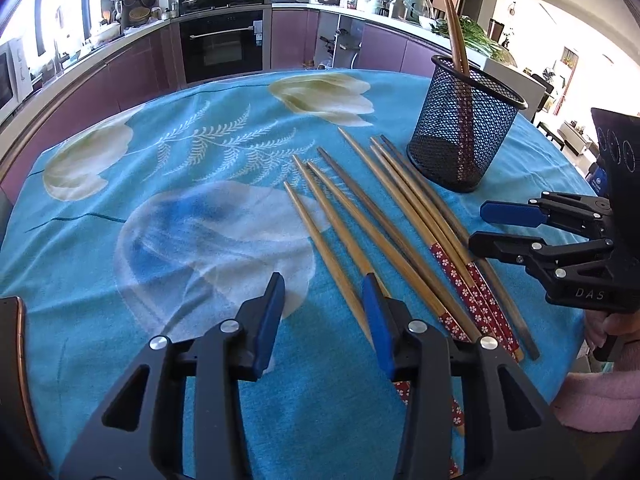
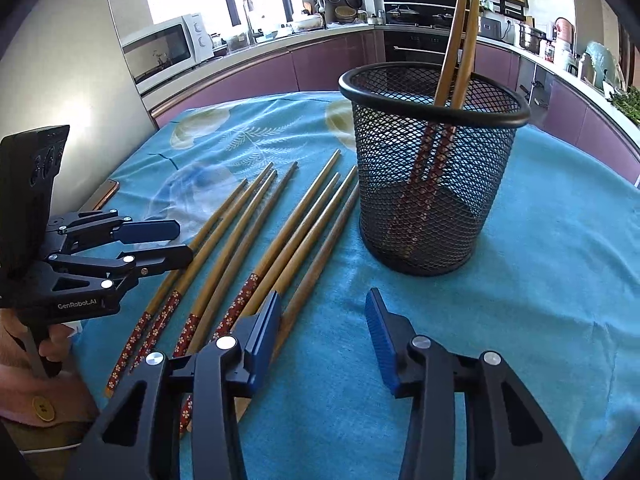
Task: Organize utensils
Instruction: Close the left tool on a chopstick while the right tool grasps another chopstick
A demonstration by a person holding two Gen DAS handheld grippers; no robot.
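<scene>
A black mesh cup (image 1: 464,132) (image 2: 432,184) stands upright on the blue flowered cloth, with two chopsticks (image 1: 456,36) (image 2: 460,40) leaning inside it. Several loose chopsticks (image 1: 400,216) (image 2: 280,232), wooden with red flowered handles, lie fanned out on the cloth beside the cup. My left gripper (image 1: 324,312) (image 2: 182,242) hovers open over the handle end of the leftmost sticks and grips none of them. My right gripper (image 2: 325,304) (image 1: 492,228) is open too, near the cup's base, its left finger (image 2: 264,332) above the rightmost stick.
The round table's cloth (image 1: 180,240) drops off at the near edge. A flat dark object with a copper rim (image 1: 12,360) (image 2: 104,196) lies at the cloth's left edge. A pink sleeve (image 1: 600,404) shows at the right. Kitchen counters and an oven (image 1: 222,44) stand behind.
</scene>
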